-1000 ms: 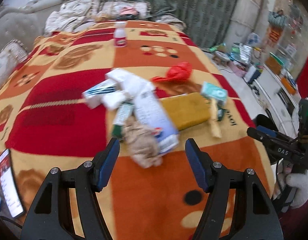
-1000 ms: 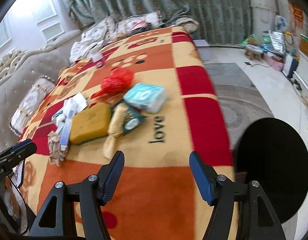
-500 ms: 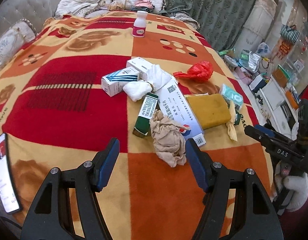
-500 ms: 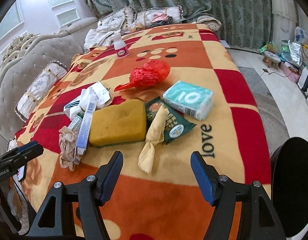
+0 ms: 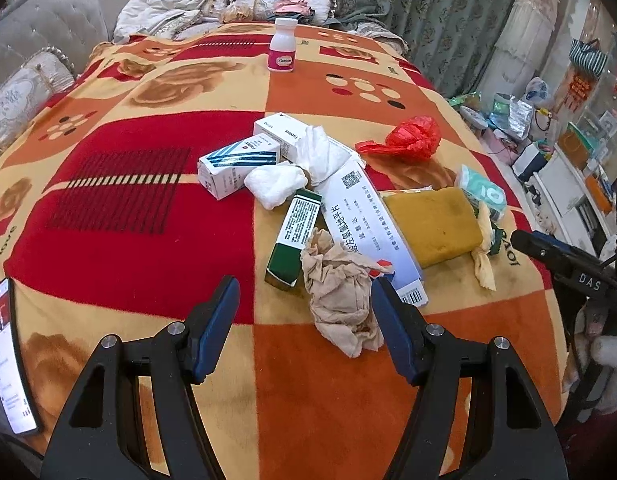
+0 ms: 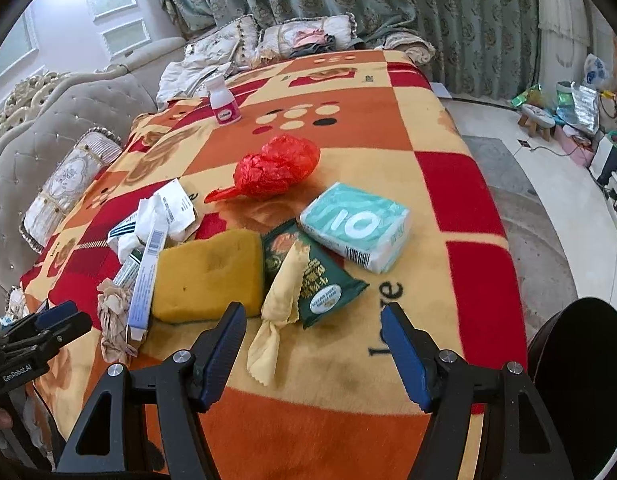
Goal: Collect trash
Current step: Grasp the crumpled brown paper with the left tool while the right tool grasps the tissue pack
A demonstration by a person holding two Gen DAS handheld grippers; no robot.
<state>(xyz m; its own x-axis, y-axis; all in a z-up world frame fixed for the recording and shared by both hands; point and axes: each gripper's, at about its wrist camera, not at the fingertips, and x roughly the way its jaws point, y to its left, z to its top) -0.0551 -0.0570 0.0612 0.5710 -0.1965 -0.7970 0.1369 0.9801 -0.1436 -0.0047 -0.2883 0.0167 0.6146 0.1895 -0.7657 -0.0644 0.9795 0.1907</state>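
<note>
The left gripper (image 5: 304, 304) stands with its jaws apart and nothing between the pads; just ahead of it, nearer its right finger, lies the crumpled beige tissue (image 5: 340, 300), the closest piece of the litter heap on the blanket (image 5: 120, 216); the tissue looks light, soft and easily squashed, so a pinch across its bunched middle should hold, whereas a loose edge would likely tear or slip. Touching the tissue on its far side are the green box (image 5: 294, 236) and the long white carton (image 5: 368, 228); beside the carton sits the yellow sponge (image 5: 432, 224), springy and best squeezed across its short sides. The right gripper (image 6: 314, 344) is likewise open and empty, with the yellow wrapper (image 6: 280, 300) between its fingers' line and the sponge just left; the wrapper is thin, probably slippery film, so its thicker body looks the safer hold. A dark bin (image 6: 580, 392) stands off the bed's edge, right of that gripper.
</note>
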